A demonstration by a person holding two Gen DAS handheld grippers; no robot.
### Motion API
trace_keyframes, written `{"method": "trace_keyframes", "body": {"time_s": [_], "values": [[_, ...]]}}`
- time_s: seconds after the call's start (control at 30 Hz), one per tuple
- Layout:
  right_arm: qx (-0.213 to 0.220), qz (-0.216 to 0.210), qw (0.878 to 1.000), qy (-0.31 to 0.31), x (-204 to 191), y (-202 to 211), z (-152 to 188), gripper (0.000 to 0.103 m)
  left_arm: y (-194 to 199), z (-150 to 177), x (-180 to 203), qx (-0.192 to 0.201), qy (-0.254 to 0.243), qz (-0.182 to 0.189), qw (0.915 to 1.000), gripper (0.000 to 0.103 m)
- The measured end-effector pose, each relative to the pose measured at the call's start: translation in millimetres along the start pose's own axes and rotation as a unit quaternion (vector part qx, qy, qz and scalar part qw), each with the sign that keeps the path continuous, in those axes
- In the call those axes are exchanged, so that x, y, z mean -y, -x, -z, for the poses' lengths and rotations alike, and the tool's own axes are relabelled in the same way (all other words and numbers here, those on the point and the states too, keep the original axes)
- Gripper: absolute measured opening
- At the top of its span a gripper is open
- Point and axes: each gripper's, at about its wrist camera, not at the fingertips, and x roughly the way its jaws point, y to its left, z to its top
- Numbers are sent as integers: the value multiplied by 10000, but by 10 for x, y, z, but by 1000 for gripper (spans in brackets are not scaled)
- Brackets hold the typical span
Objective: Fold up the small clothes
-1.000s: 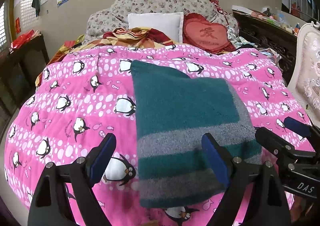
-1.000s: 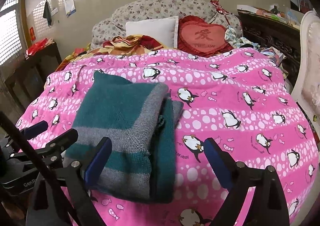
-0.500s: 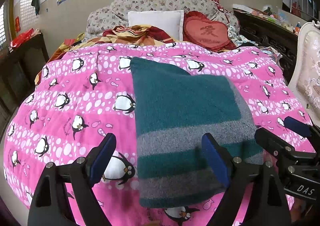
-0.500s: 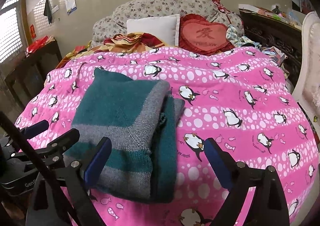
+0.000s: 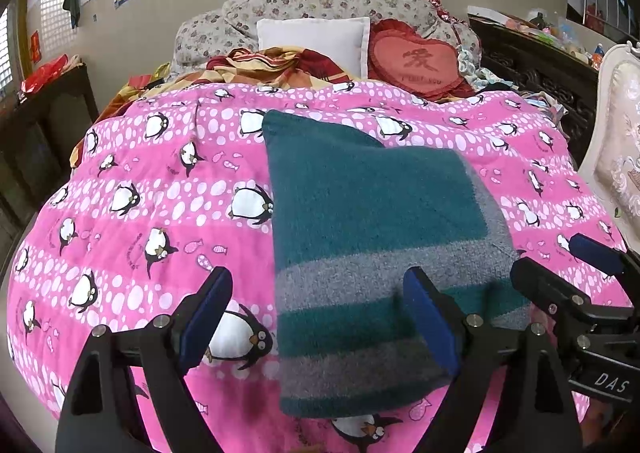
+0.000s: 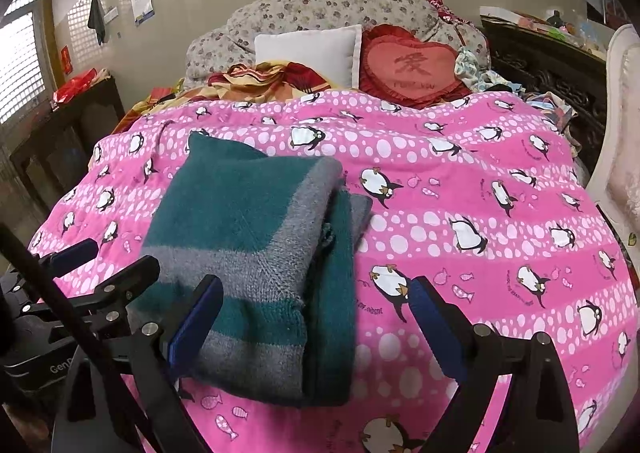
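Observation:
A folded teal and grey striped knit garment (image 5: 360, 237) lies flat on the pink penguin quilt (image 5: 160, 189). It also shows in the right wrist view (image 6: 256, 253), with layered folds at its right edge. My left gripper (image 5: 320, 317) is open and empty, held above the garment's near left edge. My right gripper (image 6: 316, 321) is open and empty, above the garment's near right edge. The right gripper shows at the right of the left wrist view (image 5: 560, 273), and the left gripper at the left of the right wrist view (image 6: 108, 265).
A white pillow (image 5: 316, 41), a red heart cushion (image 5: 416, 61) and crumpled patterned bedding (image 5: 272, 65) lie at the bed's head. Dark wooden furniture (image 5: 532, 73) stands at the right, a dark cabinet (image 5: 44, 125) at the left, a pale upholstered chair (image 5: 616, 141) at the right.
Both cameras have shifted slightly, with the garment staying put on the quilt. Both grippers stay open and empty.

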Motion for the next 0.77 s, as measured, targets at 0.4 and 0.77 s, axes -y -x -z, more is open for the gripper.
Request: {"method": "trace_keyframes", "body": {"time_s": [0.4, 0.77], "values": [[-21, -11, 10000, 4, -17, -8, -9, 96, -3, -4, 3, -20, 15, 19, 10000, 87], [-69, -45, 10000, 35, 10, -49, -7, 96, -10, -20, -35, 35, -79, 84, 9999, 87]]}}
